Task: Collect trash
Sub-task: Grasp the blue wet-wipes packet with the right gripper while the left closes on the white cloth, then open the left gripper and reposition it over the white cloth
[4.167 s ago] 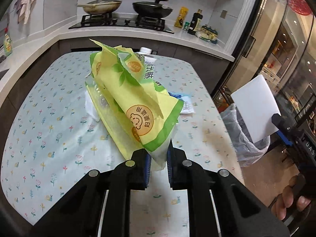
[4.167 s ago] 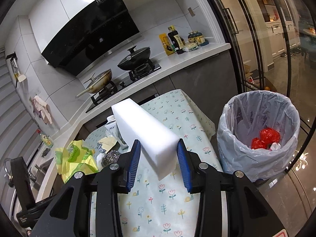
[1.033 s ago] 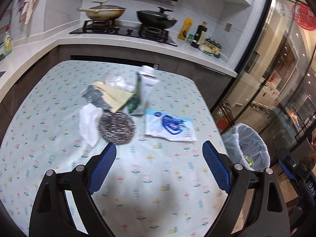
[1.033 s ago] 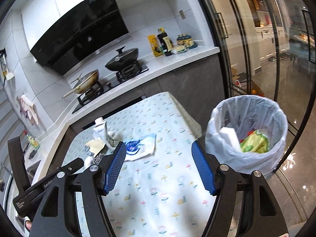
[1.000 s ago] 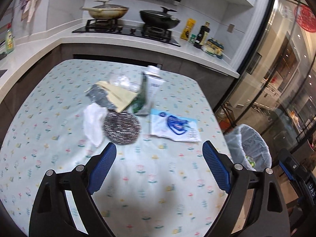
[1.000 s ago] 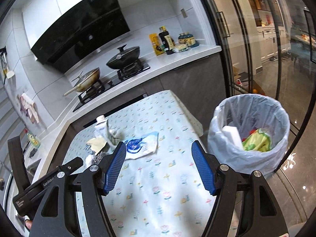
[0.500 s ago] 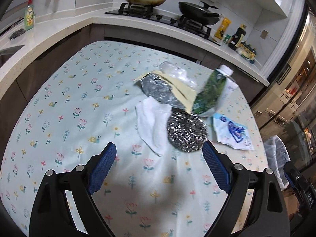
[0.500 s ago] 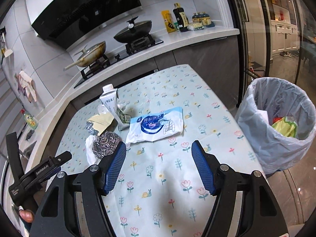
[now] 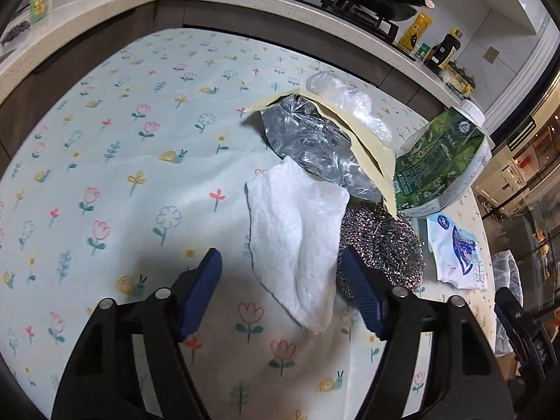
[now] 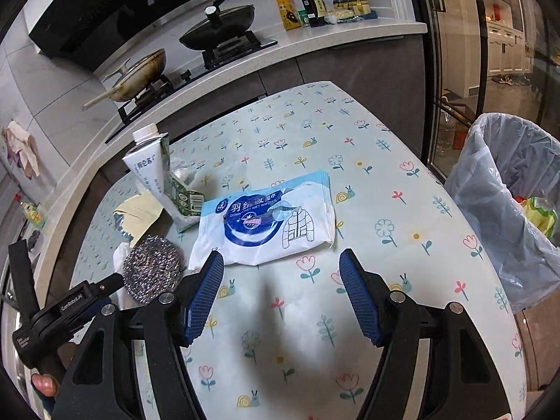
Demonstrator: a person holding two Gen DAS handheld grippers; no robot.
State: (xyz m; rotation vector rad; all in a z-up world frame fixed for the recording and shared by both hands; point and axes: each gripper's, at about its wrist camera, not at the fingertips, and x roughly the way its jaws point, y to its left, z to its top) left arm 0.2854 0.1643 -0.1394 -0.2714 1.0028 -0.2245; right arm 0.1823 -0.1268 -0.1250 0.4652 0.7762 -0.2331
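My left gripper [image 9: 280, 280] is open just above the table, its fingers astride the near end of a crumpled white tissue [image 9: 297, 234]. Beside the tissue lie a steel wool scourer [image 9: 385, 241], a silvery foil bag with a cream flap [image 9: 315, 143], a clear plastic wrapper [image 9: 344, 96] and a green milk carton [image 9: 441, 161]. My right gripper [image 10: 281, 276] is open and empty, low over the table just in front of a blue and white wet-wipes packet [image 10: 269, 220]. The scourer [image 10: 152, 267] and carton [image 10: 157, 171] lie to its left.
A bin lined with a translucent bag [image 10: 507, 189] stands off the table's right edge and holds yellow-green and red trash. The flowered tablecloth [image 9: 122, 161] covers the table. A counter with a stove and pans [image 10: 217, 31] runs along the back.
Both grippers have come down and forward toward the table. The left one has closed in on the tissue, the right one on the wipes packet. Both stay open.
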